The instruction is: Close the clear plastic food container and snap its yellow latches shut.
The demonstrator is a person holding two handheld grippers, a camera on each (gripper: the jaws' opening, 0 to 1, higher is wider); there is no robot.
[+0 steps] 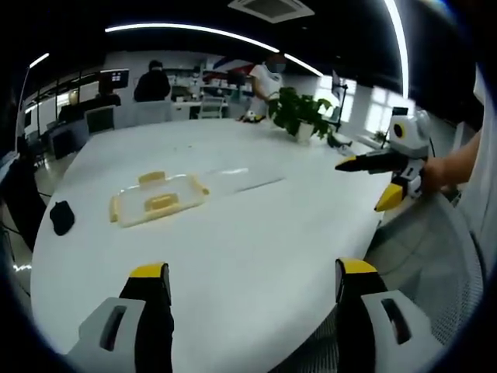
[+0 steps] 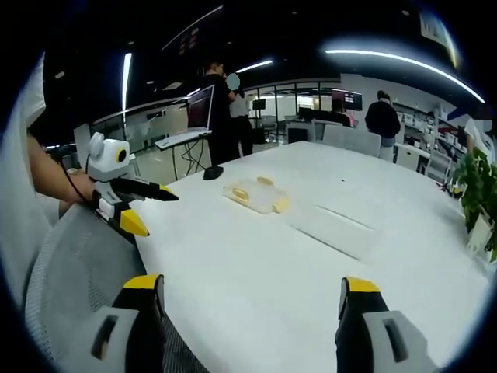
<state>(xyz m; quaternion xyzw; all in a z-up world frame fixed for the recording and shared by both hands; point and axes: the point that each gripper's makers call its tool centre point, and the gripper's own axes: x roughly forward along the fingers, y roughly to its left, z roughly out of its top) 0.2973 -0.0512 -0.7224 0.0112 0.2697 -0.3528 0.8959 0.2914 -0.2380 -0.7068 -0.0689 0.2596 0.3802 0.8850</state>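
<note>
Your left gripper (image 1: 252, 291) and right gripper (image 2: 248, 303) hover with jaws spread wide, holding nothing, near the white table's (image 1: 256, 233) edge. The clear container (image 1: 158, 199) with yellow latches (image 1: 152, 177) lies far off on it, lid (image 1: 237, 179) just beside.

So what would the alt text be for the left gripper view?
An open clear plastic food container with yellow latches lies on a large white oval table. The left gripper waits open, the right gripper at the table's right edge; a potted green plant stands behind.
</note>
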